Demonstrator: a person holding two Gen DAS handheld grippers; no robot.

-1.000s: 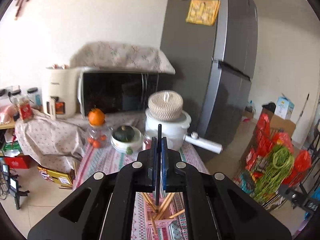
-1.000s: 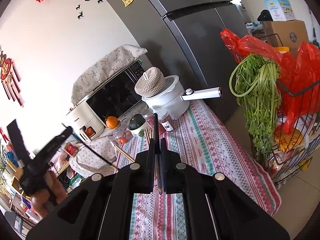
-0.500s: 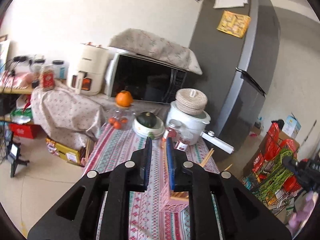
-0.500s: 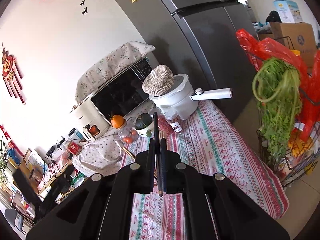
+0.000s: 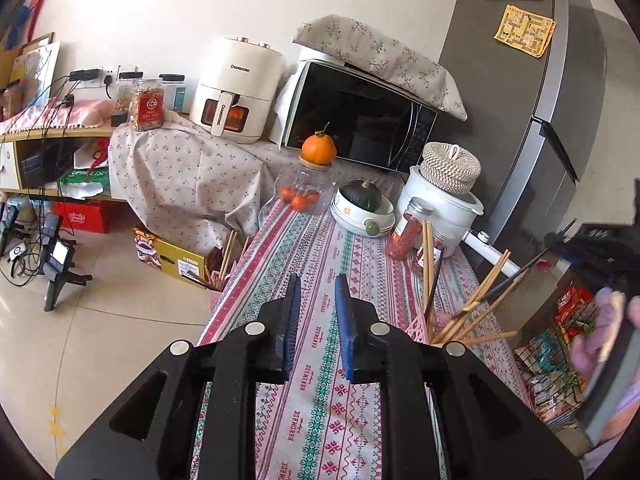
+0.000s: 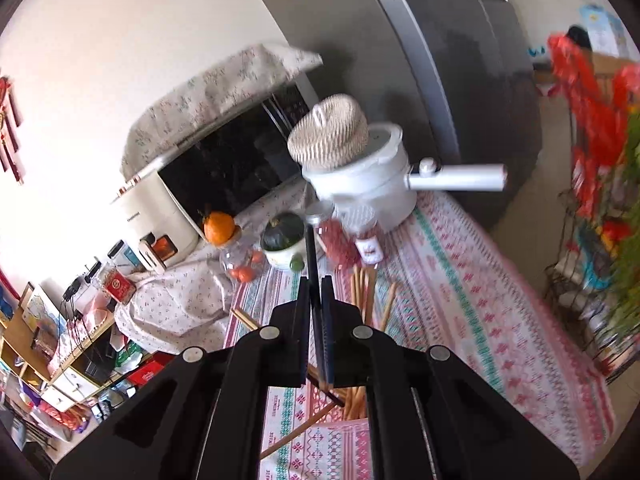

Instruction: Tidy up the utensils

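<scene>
My left gripper is open and empty above the patterned tablecloth. To its right stands a pink utensil holder with several wooden chopsticks and a black one fanned out of it. My right gripper is shut on a black chopstick that points up past the fingertips. It hangs over the wooden chopsticks; the pink holder shows low under the jaws. The right gripper also shows at the right edge of the left wrist view.
At the table's far end stand a white pot with a woven lid, spice jars, a bowl with a green squash and a glass jar with an orange on top. A microwave, an air fryer and a grey fridge stand behind.
My left gripper let go of its black chopstick into the holder, opened and swung left and down. My right gripper moved closer over the holder, still shut on its chopstick.
</scene>
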